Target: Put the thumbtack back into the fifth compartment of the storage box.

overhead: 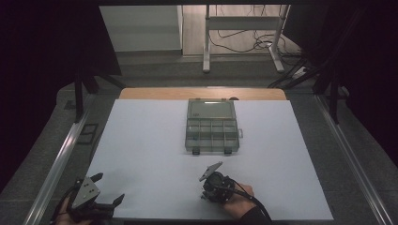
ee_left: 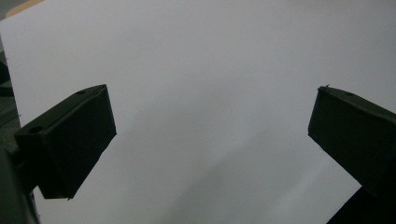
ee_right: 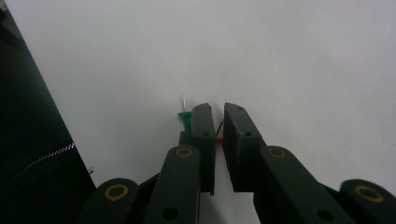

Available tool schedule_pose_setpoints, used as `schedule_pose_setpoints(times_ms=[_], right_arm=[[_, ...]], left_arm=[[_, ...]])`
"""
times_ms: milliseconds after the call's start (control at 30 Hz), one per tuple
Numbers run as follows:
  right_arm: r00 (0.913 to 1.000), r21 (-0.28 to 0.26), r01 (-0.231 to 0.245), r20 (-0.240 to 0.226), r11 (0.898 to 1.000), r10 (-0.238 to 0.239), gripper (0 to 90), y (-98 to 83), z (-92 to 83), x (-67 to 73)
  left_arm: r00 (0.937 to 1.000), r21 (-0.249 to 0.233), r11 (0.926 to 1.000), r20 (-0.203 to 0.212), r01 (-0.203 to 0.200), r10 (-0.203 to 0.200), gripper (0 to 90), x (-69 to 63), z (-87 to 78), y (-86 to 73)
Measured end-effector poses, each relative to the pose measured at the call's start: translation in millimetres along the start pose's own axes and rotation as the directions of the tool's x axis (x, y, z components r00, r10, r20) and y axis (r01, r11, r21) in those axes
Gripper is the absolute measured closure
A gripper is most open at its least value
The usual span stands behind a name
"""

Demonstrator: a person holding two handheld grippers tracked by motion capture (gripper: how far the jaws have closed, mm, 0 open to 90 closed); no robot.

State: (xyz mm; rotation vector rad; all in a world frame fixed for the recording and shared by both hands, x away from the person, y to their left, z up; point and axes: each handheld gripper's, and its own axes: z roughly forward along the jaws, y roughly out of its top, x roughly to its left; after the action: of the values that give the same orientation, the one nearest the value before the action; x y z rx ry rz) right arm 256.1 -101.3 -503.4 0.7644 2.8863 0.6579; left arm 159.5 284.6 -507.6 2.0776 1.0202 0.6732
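Observation:
My right gripper points down at the white sheet near the table's front edge, held by a hand. In the right gripper view its jaws stand almost together, shut on a small red pushpin of which just a sliver shows between the pads. A green pushpin lies on the sheet against the outer side of the left jaw, its metal point facing away. My left gripper rests at the front left corner, open, with bare white sheet between its jaws.
A clear plastic compartment box sits at the middle back of the sheet, beyond the right gripper. Metal rails run along both sides of the table. A desk frame and cables stand on the floor behind.

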Motion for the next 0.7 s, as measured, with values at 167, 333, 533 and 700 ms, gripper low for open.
schedule_pose_setpoints(times_ms=[167, 333, 533, 700], right_arm=[[0.9998, -0.036, -0.02, 0.006, 0.999, 0.02, 82.9, 0.1, -5.4, -4.6], [0.9994, -0.076, -0.034, -0.003, 0.997, 0.034, 82.7, 1.3, -10.4, -9.4], [0.9988, -0.097, -0.049, -0.006, 0.994, 0.049, 82.7, 3.1, -13.5, -12.9], [0.9989, -0.125, -0.046, 0.003, 0.991, 0.047, 82.9, 5.2, -17.2, -16.6]], left_arm=[[1.0, 0.002, 1.0, 0.001, -0.002, 0.002, 1.2, 0.0, 0.0, 0.1], [1.0, 0.004, 1.0, 0.001, -0.004, 0.004, 1.2, -0.2, 0.3, 0.2], [1.0, 0.006, 1.0, 0.002, -0.007, 0.007, 1.2, -0.3, 0.4, 0.3], [1.0, 0.006, 1.0, 0.002, -0.007, 0.007, 1.2, -0.3, 0.5, 0.3]])
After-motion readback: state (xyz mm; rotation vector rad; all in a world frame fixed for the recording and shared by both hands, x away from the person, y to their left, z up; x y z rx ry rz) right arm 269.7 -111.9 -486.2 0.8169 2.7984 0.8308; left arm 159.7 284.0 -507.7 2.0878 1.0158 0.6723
